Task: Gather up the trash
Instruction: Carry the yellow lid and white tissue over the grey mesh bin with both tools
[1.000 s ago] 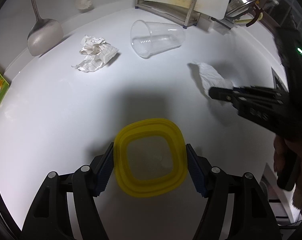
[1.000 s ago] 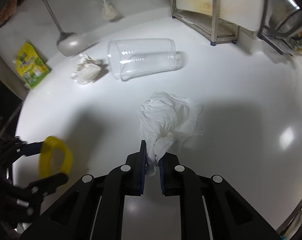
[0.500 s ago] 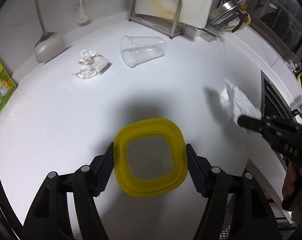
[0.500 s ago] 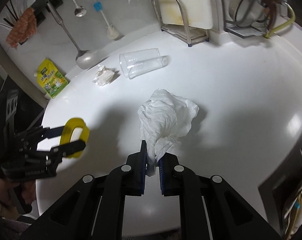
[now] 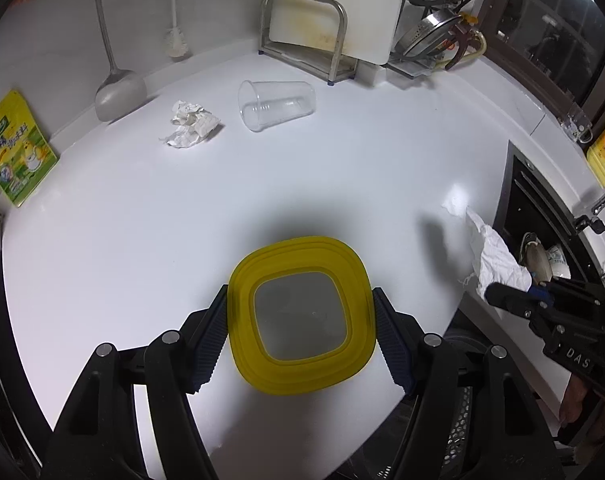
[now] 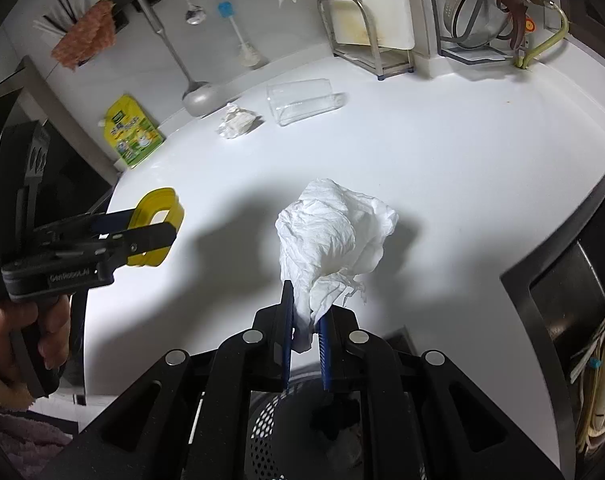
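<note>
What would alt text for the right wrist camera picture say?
The right gripper pinches a crumpled white tissue above a white counter. At left, the left gripper holds a yellow lid.

Two downward-tilted wrist fisheyes, close above shared white counter [image 5: 342,168].

**Tissue pinched above the bin**

The right gripper [image 6: 307,330] has its blue pads clamped on the tail of a crumpled white tissue [image 6: 334,236], held over the white counter [image 6: 442,152]. A perforated black bin [image 6: 286,432] shows below the fingers. At left, the left gripper [image 6: 158,228] clasps a yellow lid [image 6: 158,204]. A clear cup [image 6: 302,94] lies on its side beside a paper wad [image 6: 238,120]
</note>
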### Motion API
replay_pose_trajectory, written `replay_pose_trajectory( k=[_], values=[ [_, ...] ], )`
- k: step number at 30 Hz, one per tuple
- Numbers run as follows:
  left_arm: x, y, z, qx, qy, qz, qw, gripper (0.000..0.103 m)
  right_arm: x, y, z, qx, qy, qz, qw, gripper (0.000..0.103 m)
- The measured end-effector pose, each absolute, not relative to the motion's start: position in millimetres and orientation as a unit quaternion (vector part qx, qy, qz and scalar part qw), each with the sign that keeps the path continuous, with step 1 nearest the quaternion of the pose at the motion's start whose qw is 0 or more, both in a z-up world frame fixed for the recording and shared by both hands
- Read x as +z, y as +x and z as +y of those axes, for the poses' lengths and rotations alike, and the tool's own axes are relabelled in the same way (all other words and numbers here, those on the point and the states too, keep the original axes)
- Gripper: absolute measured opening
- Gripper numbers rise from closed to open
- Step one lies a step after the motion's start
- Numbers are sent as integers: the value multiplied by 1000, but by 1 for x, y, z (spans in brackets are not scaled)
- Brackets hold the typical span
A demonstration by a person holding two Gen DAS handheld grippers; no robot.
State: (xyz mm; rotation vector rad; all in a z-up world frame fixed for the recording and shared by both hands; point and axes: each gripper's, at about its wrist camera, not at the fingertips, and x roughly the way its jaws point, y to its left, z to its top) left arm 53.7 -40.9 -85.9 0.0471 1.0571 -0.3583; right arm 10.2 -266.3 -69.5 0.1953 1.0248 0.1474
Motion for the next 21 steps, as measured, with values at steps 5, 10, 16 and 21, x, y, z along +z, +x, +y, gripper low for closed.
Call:
replay_pose_trajectory(
  k=[5, 10, 16, 21],
  values=[
    [-77, 35, -44, -171, 17, 492, 853, 66, -65, -12, -263, 75, 92, 488, 865, 11],
    [-73, 21, -52, -176, 17, 490, 854, 66, -62, -34, -263, 77, 92, 486, 866, 11],
    [-70, 5, -63, -184, 18, 488, 853, 66, -57, -59, -267, 76, 93, 481, 868, 11],
    [-69, -6, -75, -190, 19, 488, 852, 66, -59, -76, -274, 73, 96, 483, 867, 11]
  ],
)
